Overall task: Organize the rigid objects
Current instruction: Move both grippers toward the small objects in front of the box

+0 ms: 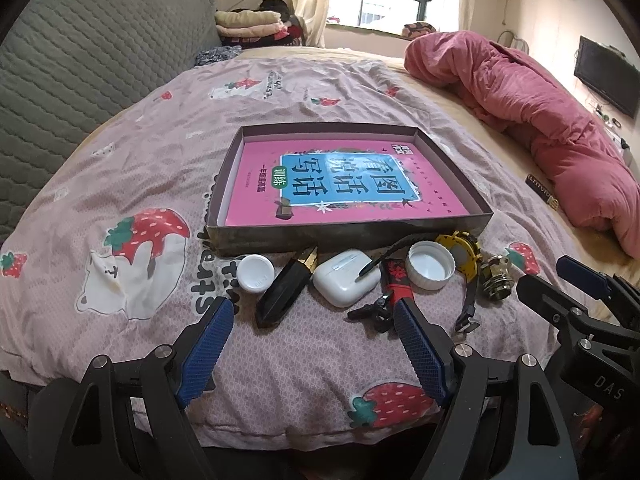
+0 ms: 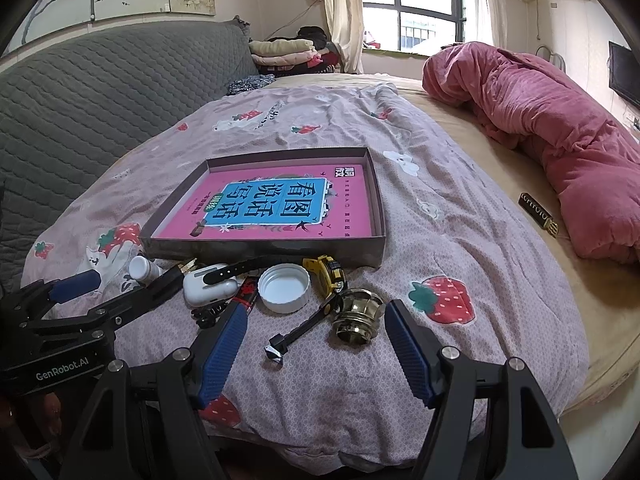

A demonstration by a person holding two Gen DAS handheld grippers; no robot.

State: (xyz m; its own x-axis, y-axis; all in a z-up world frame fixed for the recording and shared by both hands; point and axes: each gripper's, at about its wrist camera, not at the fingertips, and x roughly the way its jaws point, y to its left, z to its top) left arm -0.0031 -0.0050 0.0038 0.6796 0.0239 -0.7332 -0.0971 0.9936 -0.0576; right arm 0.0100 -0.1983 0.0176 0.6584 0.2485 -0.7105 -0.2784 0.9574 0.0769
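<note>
Both of my hand-held grippers are wide open and empty: left hand-held gripper (image 1: 314, 318) low centre in its view, right hand-held gripper (image 2: 316, 320) likewise.

Clutter sits in a row on the bed, mid-frame, just in front of the shallow box (image 1: 472, 222) holding a pink book (image 1: 344, 184).

My guess: start with the brass fitting (image 2: 356, 314), nearest the right fingers. Straddle it square, close on the ribbed waist, lift clear of the watch strap (image 2: 304, 326).

It's shiny, round, and lying tilted, so it may roll on soft bedding.
</note>
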